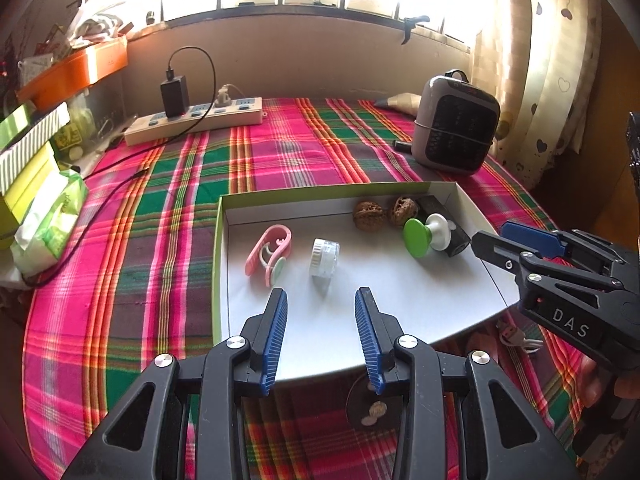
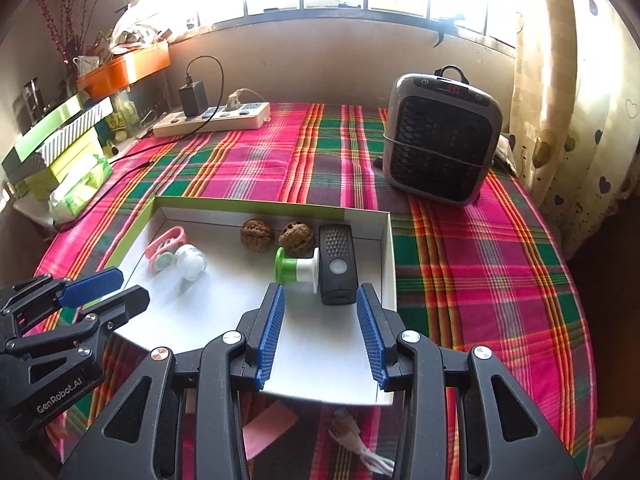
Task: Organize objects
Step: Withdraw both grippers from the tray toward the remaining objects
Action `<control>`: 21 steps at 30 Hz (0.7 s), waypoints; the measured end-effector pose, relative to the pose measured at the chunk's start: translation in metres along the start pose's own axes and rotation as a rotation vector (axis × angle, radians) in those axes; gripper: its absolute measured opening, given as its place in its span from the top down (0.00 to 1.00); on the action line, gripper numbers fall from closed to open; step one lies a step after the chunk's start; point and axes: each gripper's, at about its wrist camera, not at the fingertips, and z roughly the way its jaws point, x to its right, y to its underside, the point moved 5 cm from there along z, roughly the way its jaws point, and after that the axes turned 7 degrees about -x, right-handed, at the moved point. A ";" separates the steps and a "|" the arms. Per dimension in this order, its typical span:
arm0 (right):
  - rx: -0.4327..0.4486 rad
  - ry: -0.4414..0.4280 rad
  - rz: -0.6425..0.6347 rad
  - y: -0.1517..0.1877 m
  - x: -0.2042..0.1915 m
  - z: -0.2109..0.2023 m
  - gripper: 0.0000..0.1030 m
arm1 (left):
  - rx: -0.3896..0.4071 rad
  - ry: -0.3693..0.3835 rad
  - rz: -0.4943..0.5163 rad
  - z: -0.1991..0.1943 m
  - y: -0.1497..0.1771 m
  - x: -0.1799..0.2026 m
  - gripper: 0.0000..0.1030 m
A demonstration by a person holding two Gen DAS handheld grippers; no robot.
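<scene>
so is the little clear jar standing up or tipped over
Tipped over. The clear jar lies on its side on the floor of the box, its ribbed white lid facing sideways beside the pink clip.

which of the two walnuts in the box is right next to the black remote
The rounder, pitted walnut, nearest the black remote. The other walnut, with a visible seam, lies farther from it, toward the pink clip.
</scene>
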 end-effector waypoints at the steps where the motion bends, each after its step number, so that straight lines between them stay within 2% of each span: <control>1: 0.006 -0.003 0.002 0.002 -0.001 -0.003 0.62 | -0.001 -0.001 -0.001 -0.001 0.002 0.000 0.68; 14: 0.047 -0.012 0.000 0.028 -0.011 -0.026 0.62 | 0.036 0.035 -0.040 -0.024 0.029 -0.012 0.67; 21: 0.071 -0.028 -0.009 0.044 -0.018 -0.037 0.62 | 0.012 0.082 -0.034 -0.021 0.044 -0.010 0.63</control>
